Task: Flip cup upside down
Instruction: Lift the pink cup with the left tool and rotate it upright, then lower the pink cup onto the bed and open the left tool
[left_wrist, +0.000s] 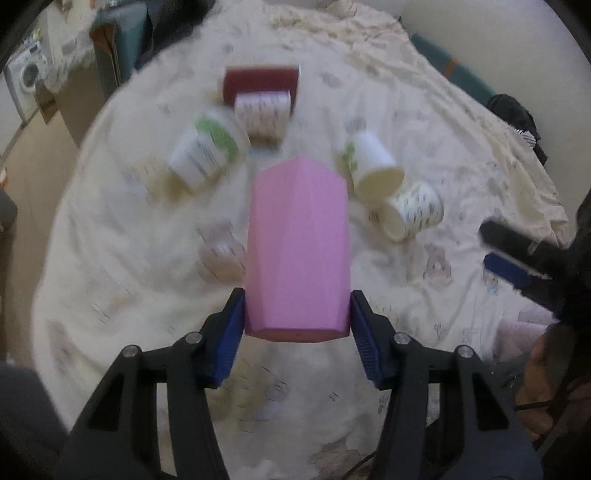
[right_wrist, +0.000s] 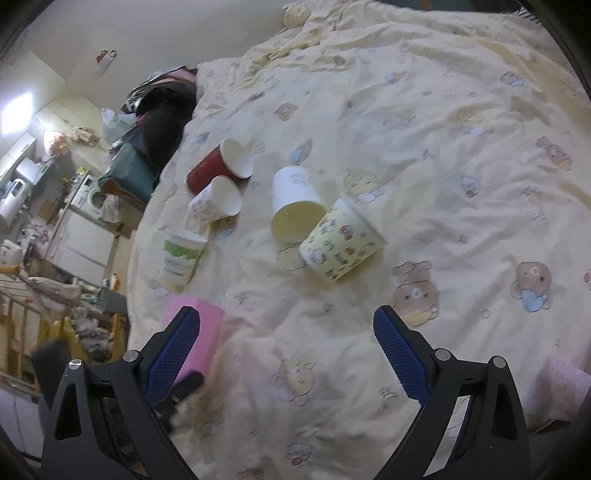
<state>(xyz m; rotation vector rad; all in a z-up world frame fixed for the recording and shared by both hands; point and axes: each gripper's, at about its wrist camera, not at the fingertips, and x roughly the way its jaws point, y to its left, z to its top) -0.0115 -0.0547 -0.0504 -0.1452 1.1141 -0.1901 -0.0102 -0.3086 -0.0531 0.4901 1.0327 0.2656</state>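
My left gripper (left_wrist: 297, 325) is shut on a pink faceted cup (left_wrist: 297, 251), gripping it near one end and holding it above the bed; the view is motion-blurred. The pink cup also shows in the right wrist view (right_wrist: 207, 332), partly behind my right gripper's left finger. My right gripper (right_wrist: 286, 347) is open and empty above the quilt, and it appears at the right edge of the left wrist view (left_wrist: 513, 254).
Several paper cups lie on the cream bear-print quilt (right_wrist: 443, 147): a red one (right_wrist: 218, 166), a small white printed one (right_wrist: 214, 201), a plain white one (right_wrist: 295, 203), a cartoon-print one (right_wrist: 341, 240), and a green-and-white one upright (right_wrist: 181, 254). Cluttered room beyond the bed's left edge.
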